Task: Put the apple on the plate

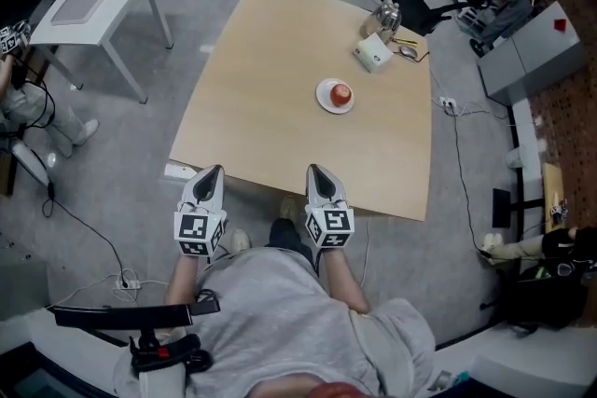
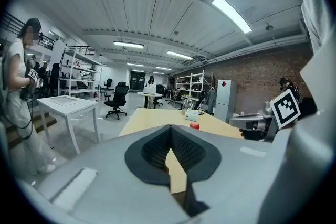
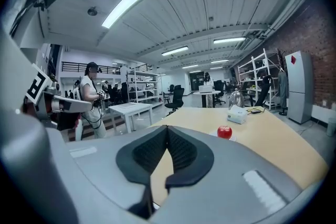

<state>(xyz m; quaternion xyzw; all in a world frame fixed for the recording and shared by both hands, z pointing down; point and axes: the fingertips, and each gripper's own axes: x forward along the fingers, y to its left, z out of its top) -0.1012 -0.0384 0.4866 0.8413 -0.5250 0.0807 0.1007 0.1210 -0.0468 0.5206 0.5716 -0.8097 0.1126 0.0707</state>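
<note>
Left hand-held gripper [image 1: 209, 172]: jaws closed tip to tip, nothing between them. Right hand-held gripper [image 1: 318, 172]: jaws also closed and empty. Both sit side by side at the near edge of the wooden tabletop [image 1: 270, 79], pointing across it.

Red apple [image 1: 340, 93] rests on the small white plate [image 1: 324, 100], well ahead of both hand-held grippers and slightly right of the right one. Neither touches it.

White tissue box [image 1: 373, 52] lies beyond the plate, farther from the hand-held grippers, near the tabletop's far right corner.
</note>
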